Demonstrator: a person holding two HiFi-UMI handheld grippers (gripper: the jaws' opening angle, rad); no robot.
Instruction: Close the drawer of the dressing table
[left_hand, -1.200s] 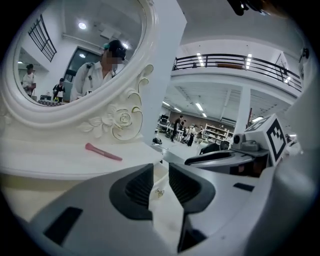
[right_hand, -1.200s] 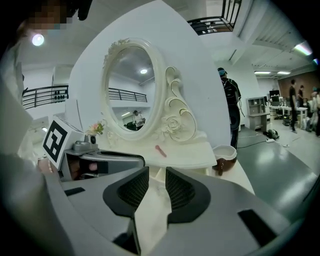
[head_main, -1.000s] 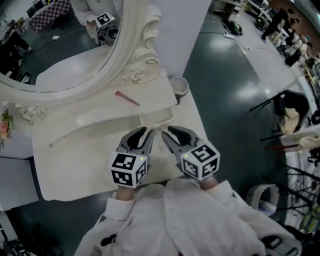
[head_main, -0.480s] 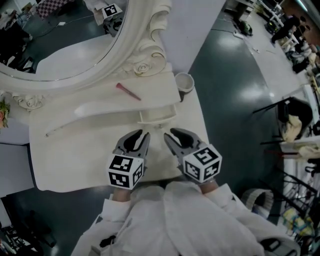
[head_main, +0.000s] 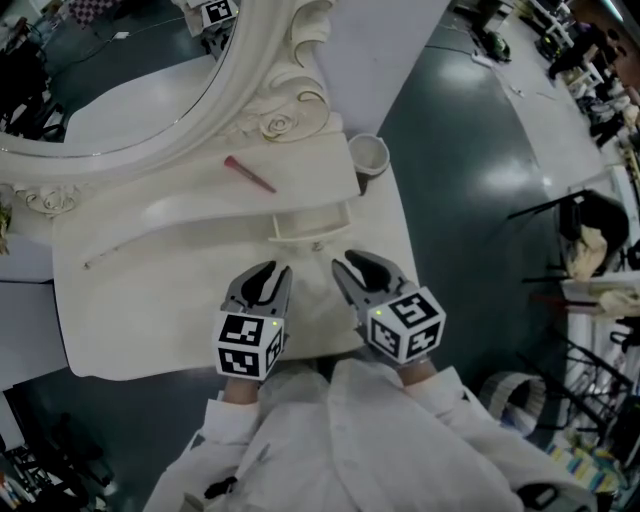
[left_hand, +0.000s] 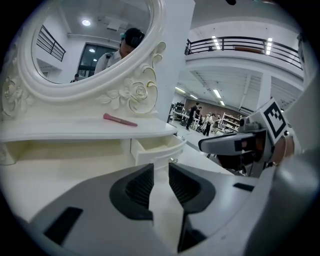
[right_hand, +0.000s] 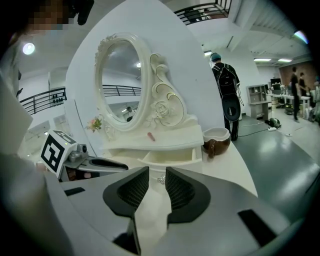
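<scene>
The white dressing table (head_main: 150, 300) carries a small drawer (head_main: 312, 225) that stands pulled out under the right end of its raised shelf. The drawer (left_hand: 157, 150) shows in the left gripper view, and in the right gripper view the drawer (right_hand: 170, 156) has a small metal knob (right_hand: 161, 179). My left gripper (head_main: 268, 272) hovers over the tabletop just in front of the drawer, jaws shut and empty. My right gripper (head_main: 347, 265) hangs beside it to the right, also shut on nothing. Neither touches the drawer. The left gripper (left_hand: 161, 167) and right gripper (right_hand: 157, 172) both point at the drawer front.
A large oval mirror (head_main: 120, 90) with carved roses rises behind the shelf. A pink brush (head_main: 250, 174) lies on the shelf. A cup (head_main: 368, 155) stands at the table's right rear corner. Dark floor lies to the right, where a chair (head_main: 585, 225) stands.
Both grippers have drawn back a little from the drawer toward the table's front edge. The drawer stays pulled out as before.
</scene>
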